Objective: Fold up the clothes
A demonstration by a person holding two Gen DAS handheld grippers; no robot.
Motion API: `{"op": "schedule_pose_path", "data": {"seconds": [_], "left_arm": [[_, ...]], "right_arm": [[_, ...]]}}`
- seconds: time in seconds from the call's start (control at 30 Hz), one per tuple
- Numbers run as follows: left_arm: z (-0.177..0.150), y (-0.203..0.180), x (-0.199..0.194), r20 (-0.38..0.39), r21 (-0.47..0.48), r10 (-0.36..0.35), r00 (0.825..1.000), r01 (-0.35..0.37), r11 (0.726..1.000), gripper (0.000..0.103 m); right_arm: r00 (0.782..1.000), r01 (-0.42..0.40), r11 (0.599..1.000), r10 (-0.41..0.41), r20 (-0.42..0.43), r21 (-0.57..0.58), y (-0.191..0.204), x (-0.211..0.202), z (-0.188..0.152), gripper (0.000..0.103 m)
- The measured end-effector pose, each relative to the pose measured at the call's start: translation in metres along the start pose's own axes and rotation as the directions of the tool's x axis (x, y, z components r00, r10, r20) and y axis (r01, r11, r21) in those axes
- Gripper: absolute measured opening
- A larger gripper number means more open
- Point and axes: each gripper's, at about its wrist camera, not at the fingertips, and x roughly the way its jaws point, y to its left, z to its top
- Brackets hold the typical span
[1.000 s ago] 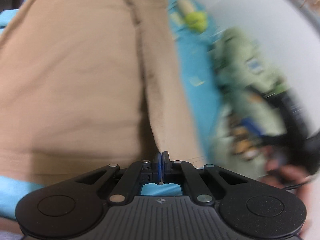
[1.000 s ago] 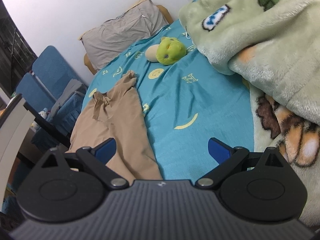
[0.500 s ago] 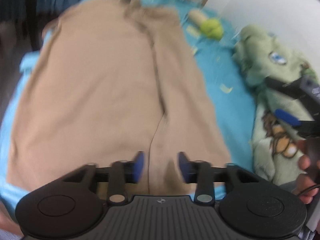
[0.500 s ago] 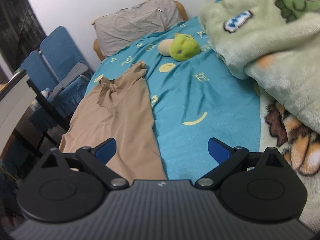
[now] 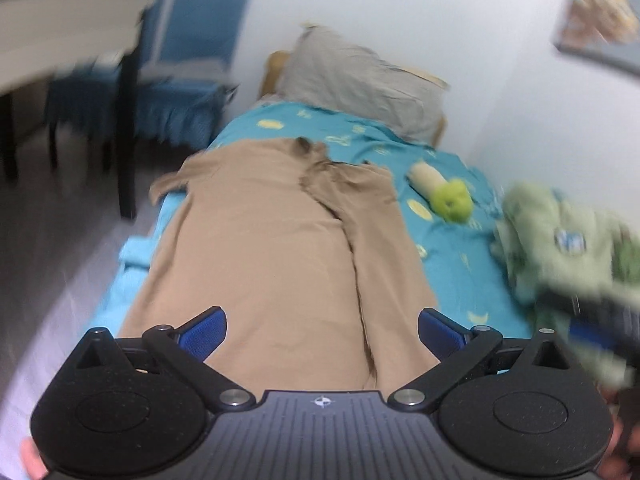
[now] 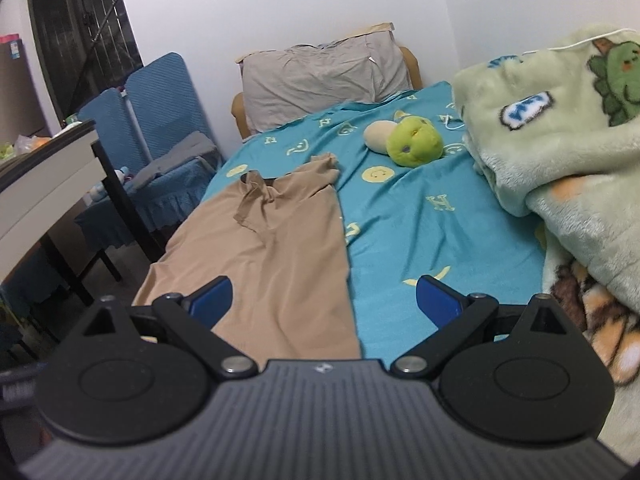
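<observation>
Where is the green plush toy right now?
In the right wrist view, the green plush toy lies on the teal bedsheet, between the tan garment and the fleece blanket.

Teal-sheeted bed (image 6: 420, 240): tan garment (image 6: 280, 248), plush toy (image 6: 414, 140), blanket (image 6: 560, 152)

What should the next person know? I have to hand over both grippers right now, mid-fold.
Left gripper: jaws have just been opening, now wide, nothing between them; it hovers over the near end of the tan garment.
Right gripper: open, empty, above the garment's right edge.
The garment lies lengthwise on the teal bedsheet, one side panel already folded inward along a lengthwise crease; collar end points toward the grey pillow.
Green plush toy and fleece blanket lie to the right, apart from the garment.
Left to do, probably: fold the other side in, then fold it shorter.
</observation>
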Motion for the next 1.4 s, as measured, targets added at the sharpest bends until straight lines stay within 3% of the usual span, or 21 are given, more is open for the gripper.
{"op": "schedule_pose_path", "data": {"seconds": [0.17,0.3,0.33,0.4,0.53,0.63,0.7,0.77,0.83,0.93,0.97,1.0,1.03,1.07,1.1,1.13,1.23,1.3,1.4], "left_arm": [[0.070,0.056,0.065,-0.009,-0.201,0.097,0.995,-0.097,0.975,0.103],[0.124,0.121,0.118,-0.006,-0.327,0.198,0.980,-0.188,0.926,0.103],[0.129,0.144,0.132,-0.027,-0.417,0.174,0.984,-0.170,0.893,0.103],[0.140,0.188,0.161,-0.064,-0.586,0.121,0.991,-0.135,0.799,0.102],[0.137,0.261,0.207,-0.017,-0.774,0.055,0.998,-0.048,0.631,0.101],[0.134,0.296,0.242,-0.012,-0.826,0.044,0.999,-0.034,0.563,0.100],[0.132,0.313,0.270,-0.021,-0.857,-0.006,1.000,-0.015,0.515,0.099],[0.128,0.322,0.294,-0.035,-0.863,-0.059,0.998,-0.001,0.506,0.094],[0.125,0.325,0.312,-0.037,-0.864,-0.039,0.999,-0.013,0.503,0.094],[0.122,0.331,0.332,-0.004,-0.886,-0.044,0.999,0.017,0.464,0.087],[0.124,0.332,0.337,-0.005,-0.884,-0.036,0.999,0.013,0.468,0.072],[0.126,0.333,0.343,-0.005,-0.882,-0.027,1.000,0.009,0.472,0.063],[0.127,0.334,0.349,-0.005,-0.879,-0.019,1.000,0.004,0.476,0.045],[0.132,0.334,0.352,0.006,-0.863,-0.018,1.000,0.015,0.505,0.025],[0.136,0.333,0.355,0.018,-0.845,-0.018,1.000,0.025,0.534,0.016],[0.143,0.327,0.350,0.034,-0.812,0.018,0.999,0.017,0.583,0.008],[0.168,0.305,0.332,0.101,-0.686,0.099,0.990,-0.003,0.728,0.005],[0.190,0.279,0.316,0.121,-0.551,0.145,0.982,-0.055,0.833,0.004],[0.221,0.224,0.289,0.192,-0.313,0.186,0.963,-0.120,0.942,0.004]], "right_arm": [[1.000,0.019,1.000,-0.019,-0.020,-0.014,0.008,0.008,-0.006,0.100],[0.998,0.029,0.999,-0.030,-0.052,-0.022,0.012,0.019,-0.010,0.100],[0.998,0.031,0.999,-0.033,-0.061,-0.023,0.012,0.022,-0.012,0.100],[0.996,0.034,0.999,-0.035,-0.077,-0.010,0.010,0.028,-0.013,0.100],[0.994,0.048,0.998,-0.045,-0.103,0.031,0.003,0.047,-0.014,0.100],[0.988,0.063,0.996,-0.055,-0.141,0.056,-0.002,0.071,-0.015,0.100],[0.985,0.073,0.996,-0.063,-0.163,0.059,-0.001,0.089,-0.016,0.100],[0.979,0.081,0.996,-0.071,-0.188,0.044,0.001,0.108,-0.018,0.100],[0.972,0.080,0.996,-0.071,-0.225,0.032,0.002,0.123,-0.023,0.100],[0.958,0.100,0.994,-0.082,-0.275,0.053,-0.003,0.140,-0.029,0.100],[0.955,0.106,0.992,-0.082,-0.284,0.070,-0.006,0.144,-0.029,0.100],[0.954,0.111,0.990,-0.082,-0.289,0.087,-0.010,0.147,-0.029,0.100],[0.952,0.117,0.988,-0.083,-0.293,0.100,-0.012,0.150,-0.029,0.100],[0.951,0.122,0.987,-0.084,-0.297,0.109,-0.014,0.151,-0.029,0.100],[0.951,0.121,0.986,-0.082,-0.300,0.117,-0.015,0.151,-0.029,0.100],[0.951,0.118,0.985,-0.076,-0.301,0.124,-0.015,0.150,-0.029,0.100],[0.953,0.107,0.984,-0.059,-0.297,0.146,-0.016,0.147,-0.028,0.100],[0.959,0.089,0.983,-0.041,-0.281,0.161,-0.016,0.141,-0.026,0.100],[0.966,0.069,0.983,-0.023,-0.259,0.171,-0.015,0.133,-0.022,0.100]]}}
